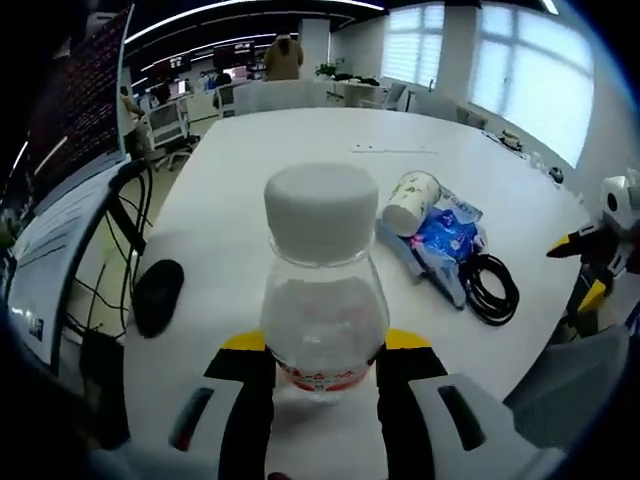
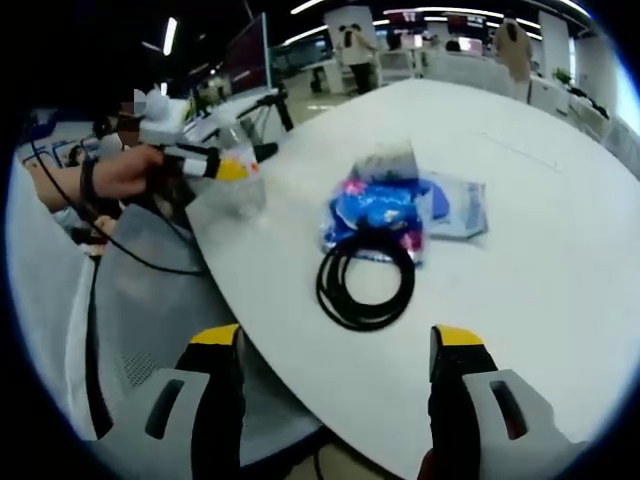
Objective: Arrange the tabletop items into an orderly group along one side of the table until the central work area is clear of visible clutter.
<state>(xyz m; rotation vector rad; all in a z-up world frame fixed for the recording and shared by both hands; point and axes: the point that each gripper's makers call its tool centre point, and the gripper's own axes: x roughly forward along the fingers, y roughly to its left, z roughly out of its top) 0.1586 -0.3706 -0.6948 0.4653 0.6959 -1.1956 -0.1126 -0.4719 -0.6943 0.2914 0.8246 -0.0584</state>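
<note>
Bottle [image 1: 322, 290], a clear plastic one with a white cap and a red label band low on its body, stands upright between the jaws of the left tool [image 1: 323, 372], which close against its lower sides; the clamp looks snug, though whether the base rests on the white tabletop [image 1: 300, 150] or hangs just above it cannot be told. In the right gripper view the same bottle sits at the tabletop's near edge, held there by the left tool in a person's hand [image 2: 120, 175]. Taking the bottle as landmark, a black computer mouse [image 1: 157, 295] lies to its left near the tabletop's edge, while a toppled paper cup [image 1: 410, 202], a blue printed wrapper [image 1: 445, 240] and a coil of black cable [image 1: 492, 288] lie together to its right and a little beyond. The right tool [image 2: 340, 375] has its jaws spread wide with nothing between them, poised over the tabletop's edge on the near side of the cable coil. To do this step well, I judge that the bottle should stay vertical and travel low, since the grip sits near its base and the heavy part rises above the jaws. Setting it down beside the cup and wrapper would start one tidy group, and opening the jaws only once the base sits flat should prevent tipping.
</note>
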